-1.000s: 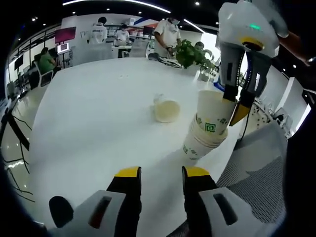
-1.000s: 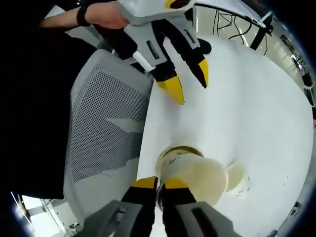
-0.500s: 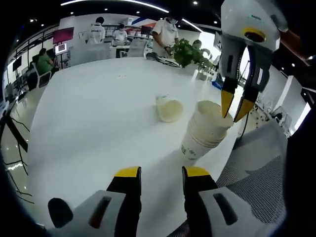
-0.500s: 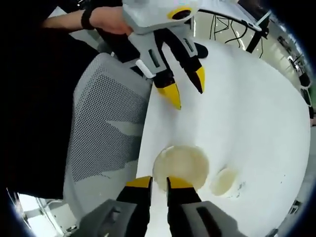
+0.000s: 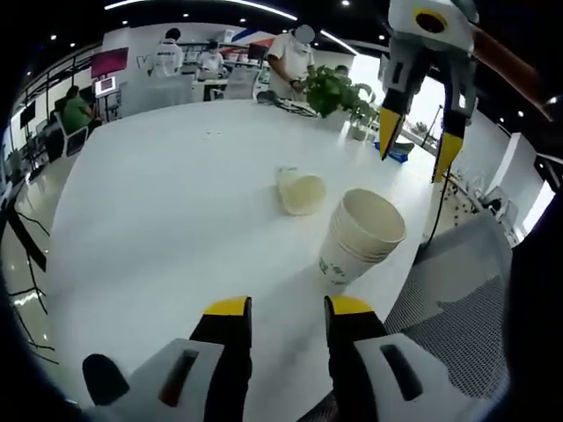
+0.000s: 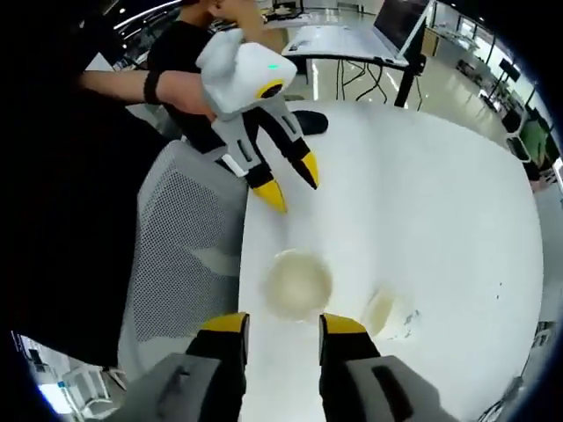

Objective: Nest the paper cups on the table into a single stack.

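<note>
A stack of nested paper cups point(image 5: 359, 236) with green print stands near the table's edge; in the right gripper view the stack point(image 6: 299, 283) is seen from above, mouth up. A single paper cup point(image 5: 299, 191) lies on its side a little beyond it, also seen as the lying cup point(image 6: 384, 309). My right gripper point(image 5: 415, 145) hangs open above and behind the stack, holding nothing; its own view shows its jaws point(image 6: 281, 323) apart over the stack. My left gripper point(image 5: 283, 306) is open low over the near table edge, and appears as the left gripper point(image 6: 288, 185) held by a hand.
The white table point(image 5: 167, 202) spreads wide to the left. A grey mesh chair point(image 6: 180, 255) stands against the table edge by the stack. A potted plant point(image 5: 339, 92) and people at desks are at the far end.
The right gripper let go of the top cup, which settled into the stack, then opened wide and rose away. The left gripper stayed put.
</note>
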`<action>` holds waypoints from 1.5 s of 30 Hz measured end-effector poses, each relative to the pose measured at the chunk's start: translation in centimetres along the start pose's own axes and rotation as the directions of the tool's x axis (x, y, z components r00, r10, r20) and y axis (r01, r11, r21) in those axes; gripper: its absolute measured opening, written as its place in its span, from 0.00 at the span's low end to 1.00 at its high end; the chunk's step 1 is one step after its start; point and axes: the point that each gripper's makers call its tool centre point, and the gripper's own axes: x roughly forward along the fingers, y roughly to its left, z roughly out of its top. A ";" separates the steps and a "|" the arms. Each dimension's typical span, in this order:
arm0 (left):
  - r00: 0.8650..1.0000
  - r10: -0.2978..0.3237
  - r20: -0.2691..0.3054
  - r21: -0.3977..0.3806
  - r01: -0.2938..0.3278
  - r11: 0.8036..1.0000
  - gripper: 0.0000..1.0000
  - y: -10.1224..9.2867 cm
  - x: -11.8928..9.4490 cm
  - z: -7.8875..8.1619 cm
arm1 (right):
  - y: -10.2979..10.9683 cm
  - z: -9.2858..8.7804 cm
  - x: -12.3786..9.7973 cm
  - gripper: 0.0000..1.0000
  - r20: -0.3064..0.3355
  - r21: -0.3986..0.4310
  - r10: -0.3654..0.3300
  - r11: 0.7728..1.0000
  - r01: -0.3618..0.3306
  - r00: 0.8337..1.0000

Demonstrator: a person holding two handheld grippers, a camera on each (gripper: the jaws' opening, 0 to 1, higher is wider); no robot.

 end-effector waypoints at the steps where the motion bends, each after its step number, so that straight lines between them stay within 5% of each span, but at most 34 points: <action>1: 1.000 -0.001 0.000 0.001 0.001 1.000 0.30 0.0 0.0 0.0 | -0.7 -0.6 -0.4 0.32 0.006 0.017 -0.022 1.000 0.022 1.000; 7: 1.000 0.003 -0.006 0.002 -0.003 1.000 0.30 0.2 0.2 -0.1 | -5.3 -2.8 -1.3 0.33 0.055 0.149 -0.165 0.977 0.155 0.985; 15: 1.000 0.019 0.006 0.015 -0.019 1.000 0.31 0.8 1.0 0.9 | -7.8 -4.2 -0.2 0.34 0.095 0.302 -0.312 0.914 0.271 0.945; 31: 1.000 -0.003 0.027 0.096 0.000 0.995 0.42 2.3 8.3 6.1 | -3.8 -6.0 0.3 0.59 0.193 0.463 -0.383 0.848 0.260 0.903; 36: 0.998 -0.024 0.060 0.122 0.016 0.992 0.45 1.3 11.0 8.2 | -2.6 -7.2 -0.4 0.58 0.228 0.571 -0.458 0.778 0.263 0.859; 40: 0.998 -0.025 0.053 0.139 0.018 0.990 0.44 1.6 13.1 8.3 | -1.7 -8.7 -0.5 0.58 0.219 0.611 -0.472 0.749 0.258 0.854; 43: 0.999 -0.039 0.033 0.126 0.035 0.991 0.43 1.1 15.1 8.1 | -0.7 -11.0 -0.7 0.58 0.196 0.685 -0.510 0.682 0.256 0.837; 45: 0.998 -0.048 0.034 0.122 0.044 0.992 0.43 1.1 16.1 7.8 | -0.2 -11.9 -0.6 0.58 0.196 0.708 -0.513 0.664 0.241 0.836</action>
